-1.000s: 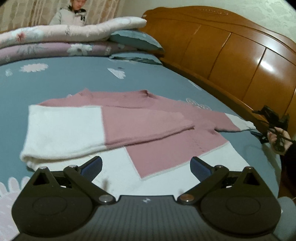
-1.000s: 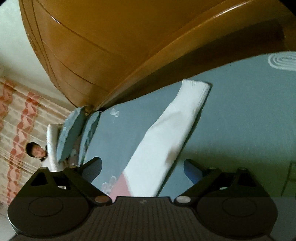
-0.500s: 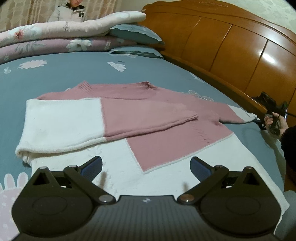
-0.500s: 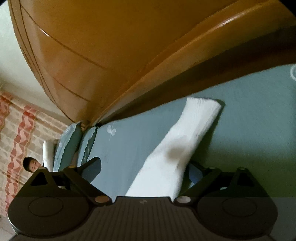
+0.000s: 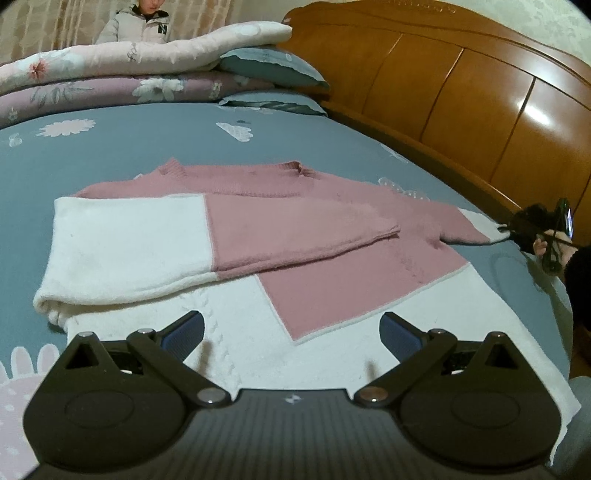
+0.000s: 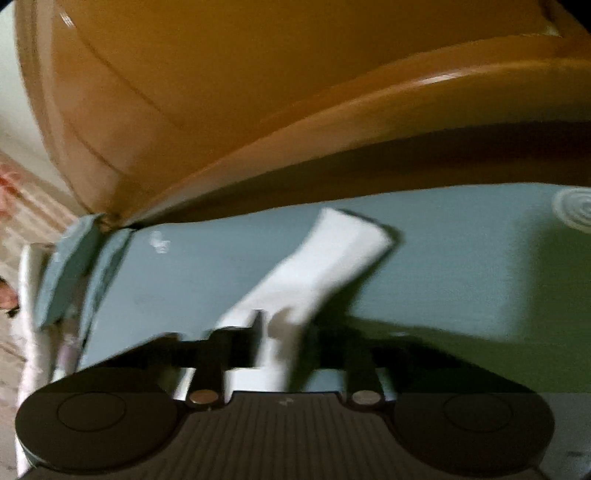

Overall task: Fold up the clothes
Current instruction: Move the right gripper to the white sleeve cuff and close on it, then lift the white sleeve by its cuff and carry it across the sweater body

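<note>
A home bedroom: a bed (image 5: pixel 155 147) with a grey-blue flowered sheet, a polished wooden headboard (image 5: pixel 461 92), two pillows (image 5: pixel 269 66) against it, folded floral quilts (image 5: pixel 122 74) stacked along the far side, and curtains (image 5: pixel 55 26) behind.

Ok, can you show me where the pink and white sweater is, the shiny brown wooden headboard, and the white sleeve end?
pink and white knitted sweater (image 5: pixel 332 280): left wrist view, pink chest panel.
shiny brown wooden headboard (image 5: pixel 476 99): left wrist view, middle panel.
white sleeve end (image 6: pixel 332 254): right wrist view, blurred cuff.
</note>
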Demonstrator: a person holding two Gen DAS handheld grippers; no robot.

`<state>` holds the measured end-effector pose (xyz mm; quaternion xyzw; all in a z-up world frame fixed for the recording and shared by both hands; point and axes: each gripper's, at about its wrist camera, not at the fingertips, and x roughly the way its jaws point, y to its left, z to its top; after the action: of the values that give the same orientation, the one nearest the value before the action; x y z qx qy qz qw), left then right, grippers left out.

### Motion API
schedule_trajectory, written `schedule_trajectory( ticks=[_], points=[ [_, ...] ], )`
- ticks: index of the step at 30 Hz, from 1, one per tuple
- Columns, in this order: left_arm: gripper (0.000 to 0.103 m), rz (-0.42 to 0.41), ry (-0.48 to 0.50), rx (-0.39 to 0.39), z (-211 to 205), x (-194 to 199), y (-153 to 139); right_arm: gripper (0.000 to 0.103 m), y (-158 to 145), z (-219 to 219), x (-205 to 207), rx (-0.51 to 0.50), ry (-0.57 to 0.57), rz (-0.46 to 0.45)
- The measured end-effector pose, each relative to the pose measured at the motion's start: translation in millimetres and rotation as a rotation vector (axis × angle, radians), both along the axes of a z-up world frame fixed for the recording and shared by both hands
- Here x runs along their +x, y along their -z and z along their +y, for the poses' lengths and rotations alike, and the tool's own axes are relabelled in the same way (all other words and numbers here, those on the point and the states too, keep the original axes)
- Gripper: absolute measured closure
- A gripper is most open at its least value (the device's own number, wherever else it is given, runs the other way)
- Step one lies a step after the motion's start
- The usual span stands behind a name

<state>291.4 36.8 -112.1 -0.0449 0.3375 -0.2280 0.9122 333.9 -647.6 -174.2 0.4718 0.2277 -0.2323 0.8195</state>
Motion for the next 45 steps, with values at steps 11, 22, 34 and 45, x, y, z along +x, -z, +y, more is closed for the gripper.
schedule_trajectory(
  ticks=[11, 22, 34, 45],
  points=[
    [0.002, -0.013, -0.005, 0.003, 2.9, -1.6, -10.1, 0.094, -32.3, 32.7, 13.6, -0.071, -0.084, 0.058],
    [0.002, -0.038, 0.003, -0.007, 9.6, -9.0, -27.2, 0.094, -99.2, 102.1, 45.1, -0.225, -0.288, 0.021],
    [0.002, -0.026, 0.013, -0.005, 20.2, -9.3, -37.2, 0.094, -162.2, 205.5, 67.6, -0.344, -0.534, -0.053],
    [0.002, -0.051, -0.042, -0.030, 41.6, -8.5, -49.4, 0.094, -182.0, 285.8, 90.1, -0.394, -0.711, -0.093]
  ],
)
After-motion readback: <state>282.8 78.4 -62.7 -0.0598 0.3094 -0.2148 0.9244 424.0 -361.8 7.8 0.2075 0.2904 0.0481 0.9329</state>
